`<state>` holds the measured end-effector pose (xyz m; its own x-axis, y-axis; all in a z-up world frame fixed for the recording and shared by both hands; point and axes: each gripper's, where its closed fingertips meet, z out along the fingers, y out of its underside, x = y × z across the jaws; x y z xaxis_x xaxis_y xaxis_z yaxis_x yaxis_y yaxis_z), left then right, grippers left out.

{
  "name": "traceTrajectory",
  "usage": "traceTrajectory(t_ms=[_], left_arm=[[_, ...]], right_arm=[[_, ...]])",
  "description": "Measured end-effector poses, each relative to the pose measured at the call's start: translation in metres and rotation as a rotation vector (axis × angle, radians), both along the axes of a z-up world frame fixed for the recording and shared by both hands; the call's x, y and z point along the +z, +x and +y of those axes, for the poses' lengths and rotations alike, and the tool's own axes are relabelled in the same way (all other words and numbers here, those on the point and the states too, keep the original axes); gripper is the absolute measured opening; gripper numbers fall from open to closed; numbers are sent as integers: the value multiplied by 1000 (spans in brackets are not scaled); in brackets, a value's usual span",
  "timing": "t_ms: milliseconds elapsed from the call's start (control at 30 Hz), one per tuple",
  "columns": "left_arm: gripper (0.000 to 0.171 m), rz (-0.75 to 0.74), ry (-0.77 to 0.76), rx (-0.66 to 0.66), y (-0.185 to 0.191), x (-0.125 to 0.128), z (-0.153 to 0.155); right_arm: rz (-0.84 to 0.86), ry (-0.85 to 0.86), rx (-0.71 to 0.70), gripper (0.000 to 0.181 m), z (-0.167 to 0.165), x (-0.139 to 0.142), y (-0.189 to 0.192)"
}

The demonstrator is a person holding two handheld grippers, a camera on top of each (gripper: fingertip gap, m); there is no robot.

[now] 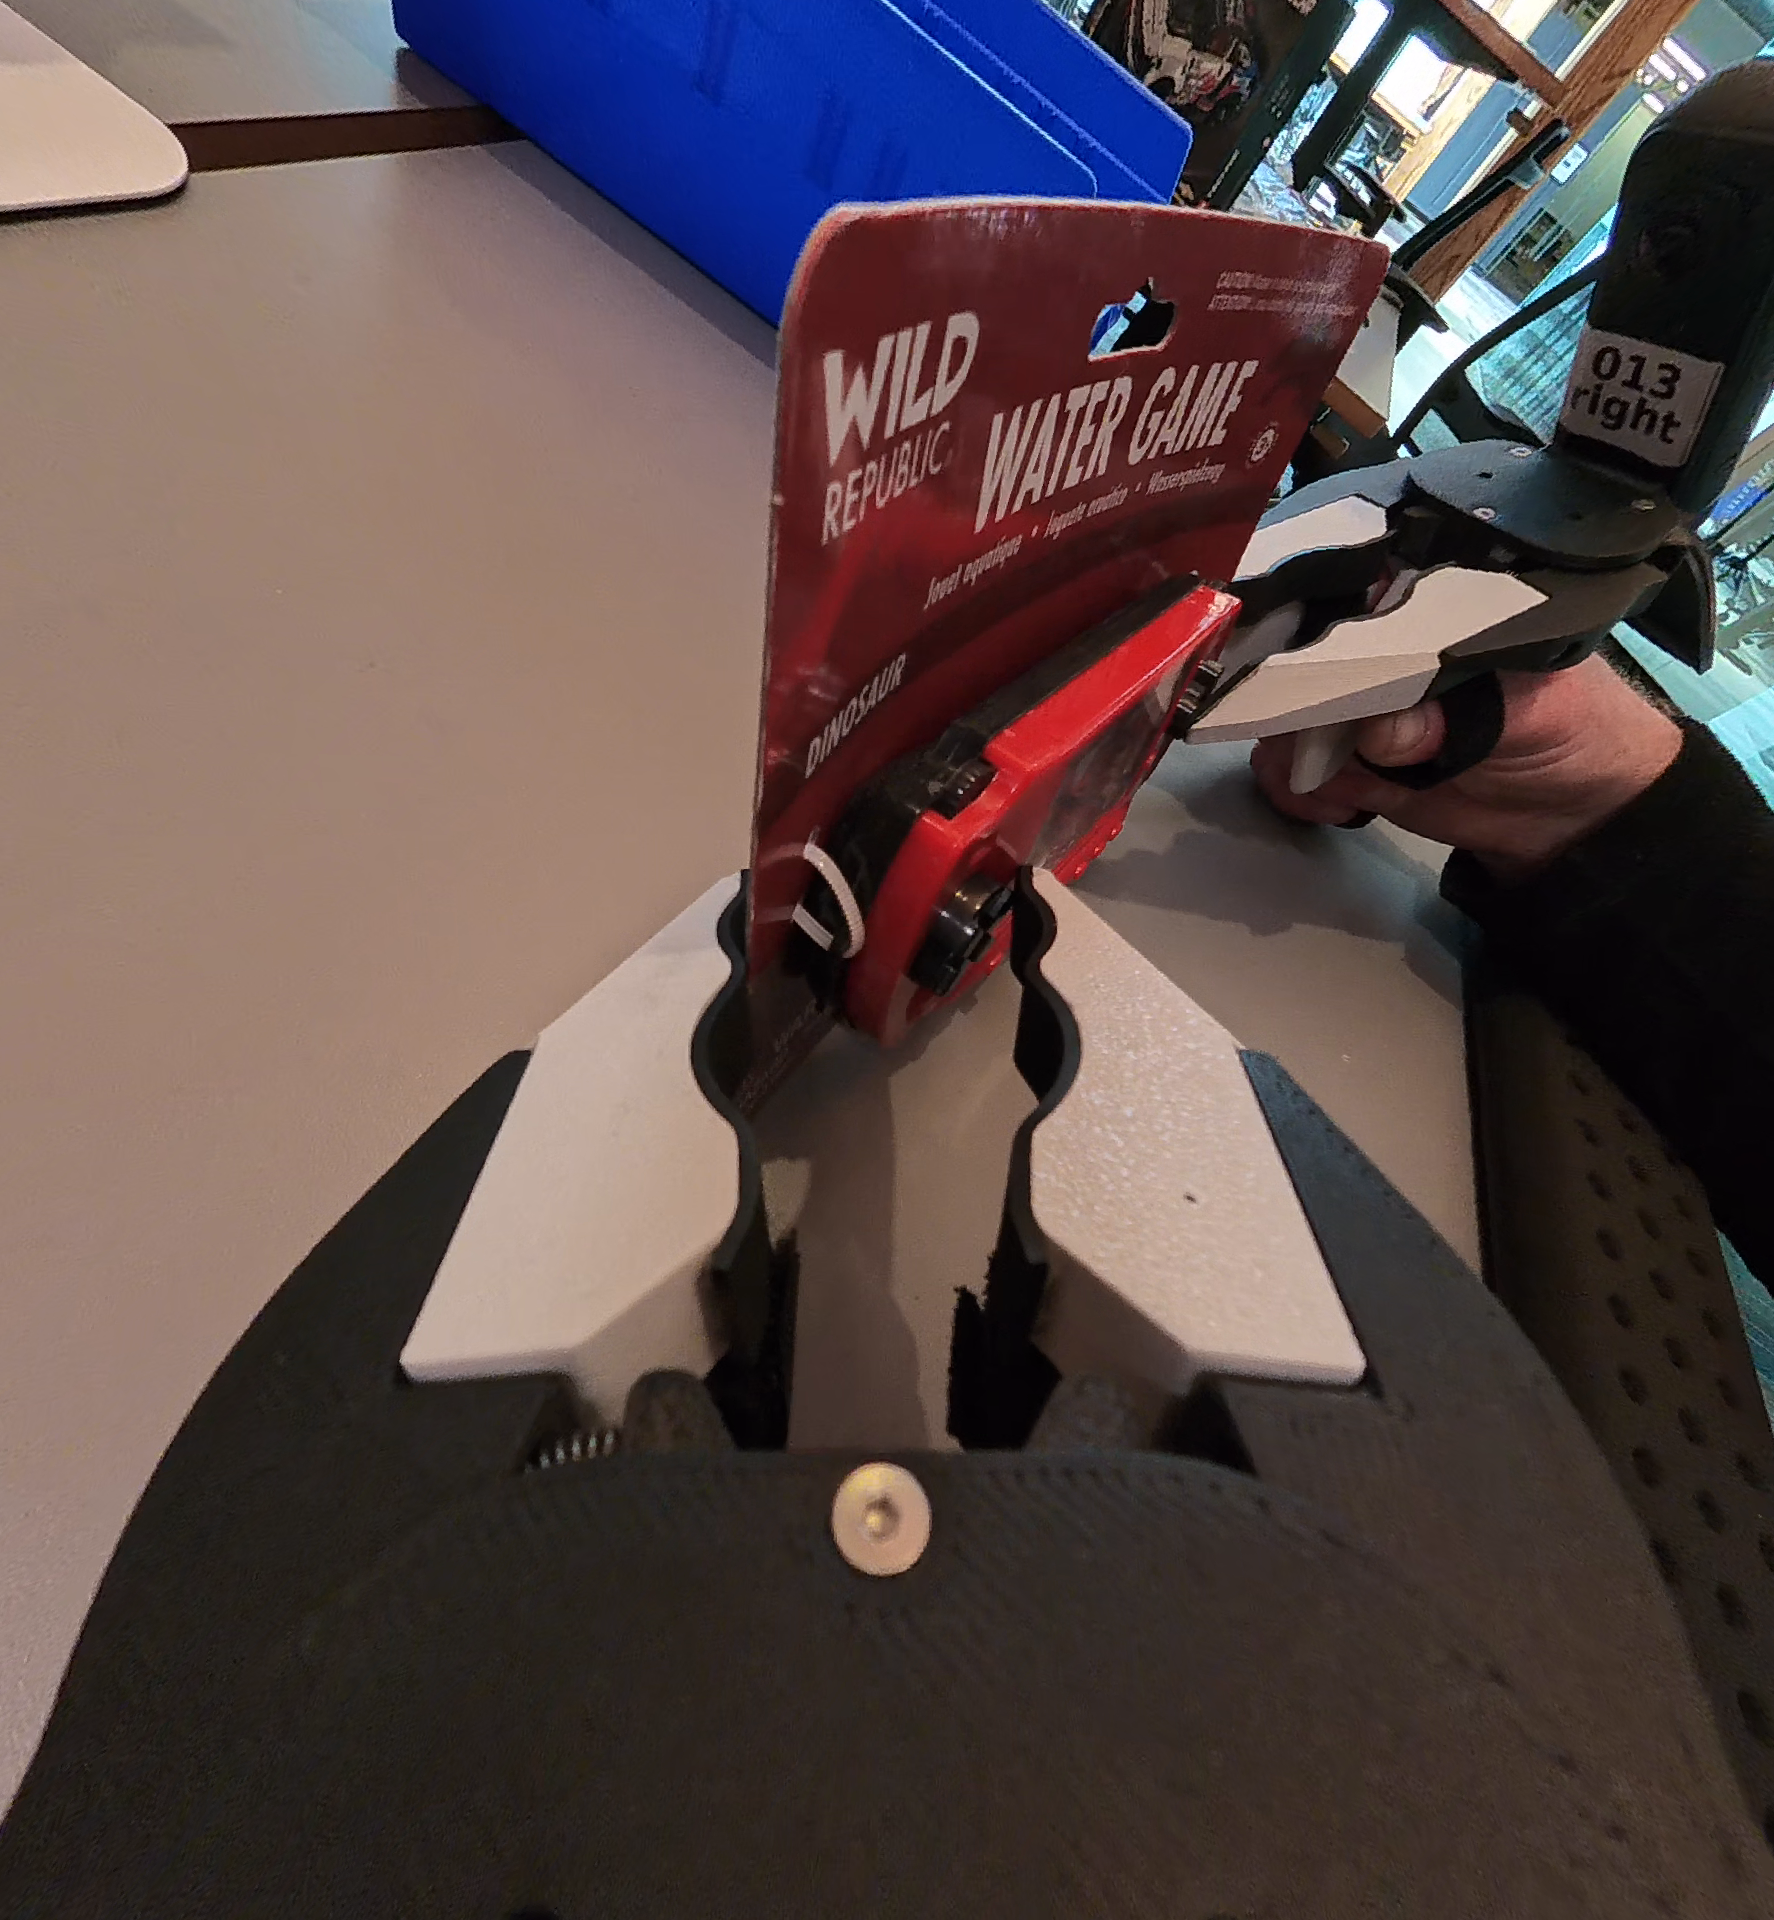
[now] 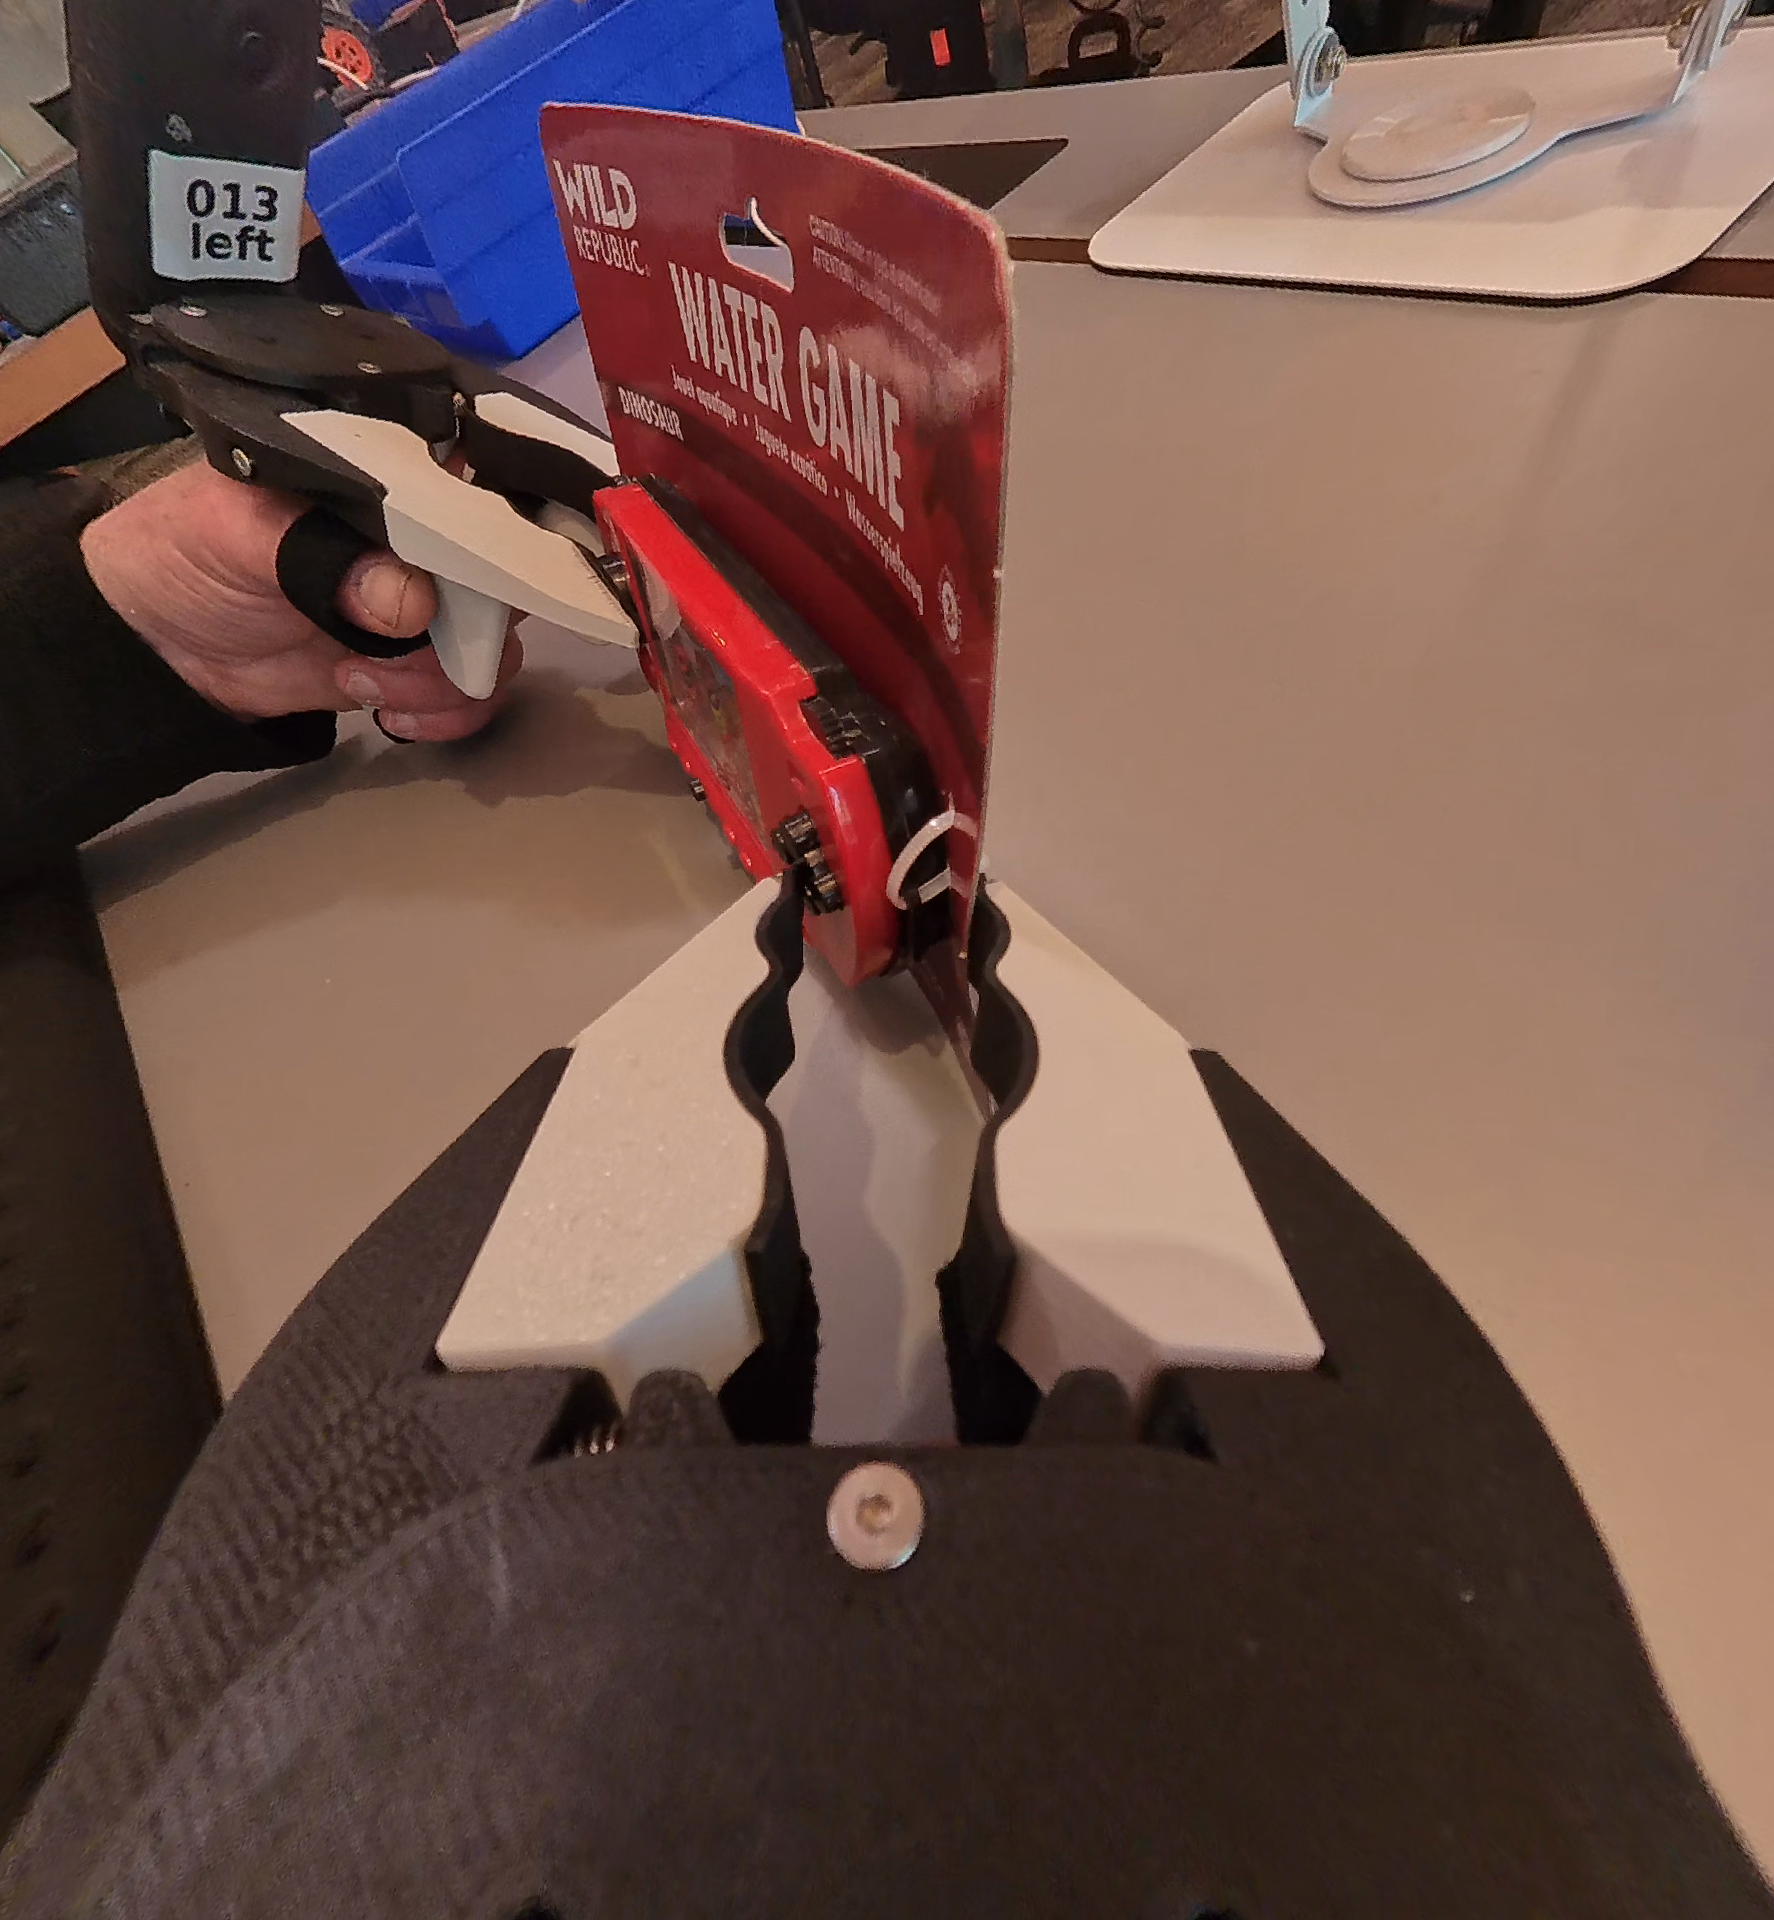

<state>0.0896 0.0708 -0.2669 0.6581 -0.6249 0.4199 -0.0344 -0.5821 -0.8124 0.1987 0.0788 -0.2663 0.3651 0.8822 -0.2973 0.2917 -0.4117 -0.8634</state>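
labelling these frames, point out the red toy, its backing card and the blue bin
red toy (image 1: 1049,769), left wrist view, on its red front shell
backing card (image 2: 821,343), right wrist view, on its printed face
blue bin (image 1: 758,135), left wrist view, on its side wall

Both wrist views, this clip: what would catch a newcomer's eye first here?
The red backing card stands upright above the grey table, with a red handheld toy tied to its face by a white zip tie. The left hand-held gripper clamps one lower end of card and toy, and the right hand-held gripper clamps the opposite end. Behind the card sits a blue bin.
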Motion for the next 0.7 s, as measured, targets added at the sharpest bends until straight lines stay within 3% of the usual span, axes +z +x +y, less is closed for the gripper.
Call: traceTrajectory(t_ms=[533,700], left_arm=[[46,6,11,-12,2,1,-1],[45,25,12,-15,1,6,-1]], right_arm=[[110,-50,-14,46,1,10,0],[116,-71,-17,38,2,10,0]])
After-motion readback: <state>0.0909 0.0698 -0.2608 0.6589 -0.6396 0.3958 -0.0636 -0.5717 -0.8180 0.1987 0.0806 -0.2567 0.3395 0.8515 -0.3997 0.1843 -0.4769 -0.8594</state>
